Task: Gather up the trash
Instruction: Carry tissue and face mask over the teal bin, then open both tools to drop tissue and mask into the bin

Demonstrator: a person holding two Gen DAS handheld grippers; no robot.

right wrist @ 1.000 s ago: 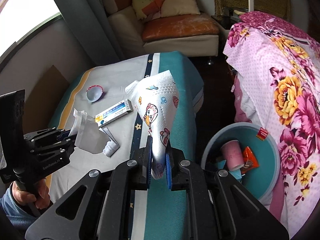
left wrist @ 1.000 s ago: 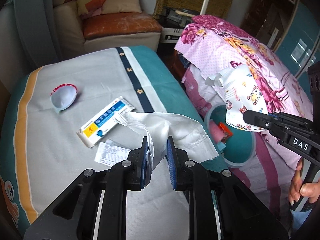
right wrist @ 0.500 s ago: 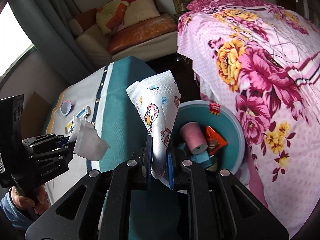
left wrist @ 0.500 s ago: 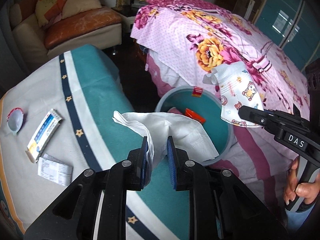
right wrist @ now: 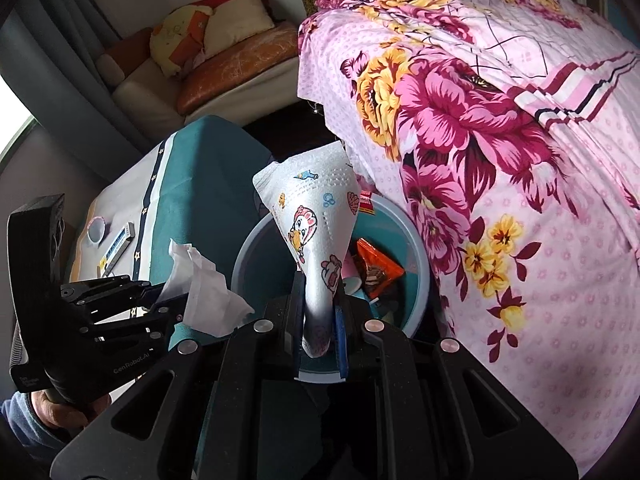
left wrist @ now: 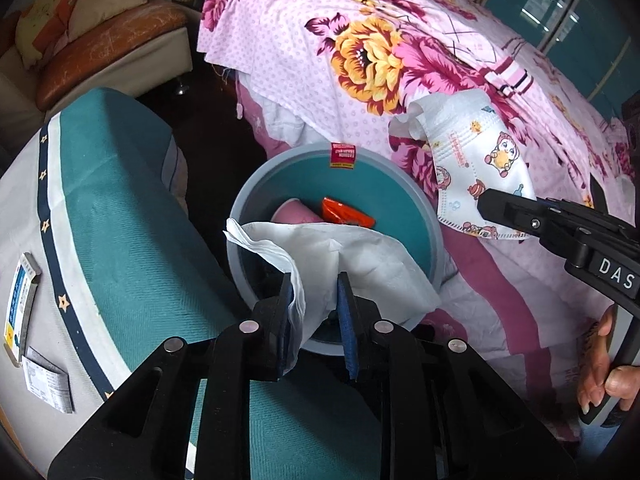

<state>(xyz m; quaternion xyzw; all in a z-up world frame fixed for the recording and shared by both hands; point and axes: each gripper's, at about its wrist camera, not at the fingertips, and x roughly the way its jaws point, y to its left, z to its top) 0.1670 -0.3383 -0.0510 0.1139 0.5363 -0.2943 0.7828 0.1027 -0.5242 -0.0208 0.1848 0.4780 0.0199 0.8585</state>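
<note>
The left wrist view looks forward and down along its own fingers, close above the round teal plastic bin (left wrist: pixel 424 216) at 12 o'clock. The teal-and-white covered table (left wrist: pixel 120 216) lies at 9 o'clock, the pink floral bedspread (left wrist: pixel 360 52) from 12 to 3. The right wrist view faces the same bin (right wrist: pixel 416 248) from close above, the bedspread (right wrist: pixel 500 128) at 2 o'clock and the table (right wrist: pixel 192 184) at 10. Each view catches the other gripper at its edge.
</note>
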